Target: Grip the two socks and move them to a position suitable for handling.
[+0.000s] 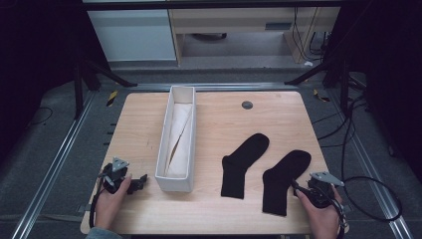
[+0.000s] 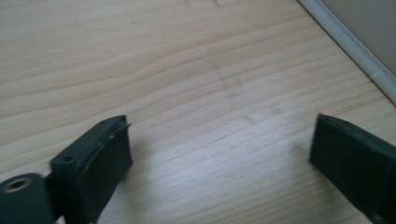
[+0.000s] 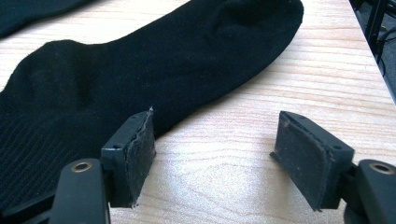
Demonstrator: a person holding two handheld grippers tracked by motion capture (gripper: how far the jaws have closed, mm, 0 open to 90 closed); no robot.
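Hovering at the near right corner of the table, the right gripper [image 1: 301, 190] sits just beside the nearer black sock [image 1: 284, 180], jaws spread with bare wood between them, nothing pinched. In the right gripper view that sock [image 3: 140, 79] lies up and to the left of the jaws, its edge almost at the left pad [image 3: 140, 154]. Long axis runs diagonal: cuff toward the person, toe away and to the right. This hand is clearly the nearer one.

Second black sock [image 1: 245, 164] lies parallel, a bit further left, apart from the first, between it and the white box [image 1: 175, 181].

Left gripper [image 1: 141, 181] rests low at the near left, just beside the box's near end, jaws also wide, bare wood between them [image 2: 219, 154]; box wall [image 2: 359, 46] at the upper right of its view.

Surface: light wooden table [image 1: 219, 209], flat, uncluttered. Box is long and narrow, lined with pale cloth or paper. Room dim, dark floor, cables at right, cabinets behind.

Likely next: right gripper shifts left onto the sock's cuff.
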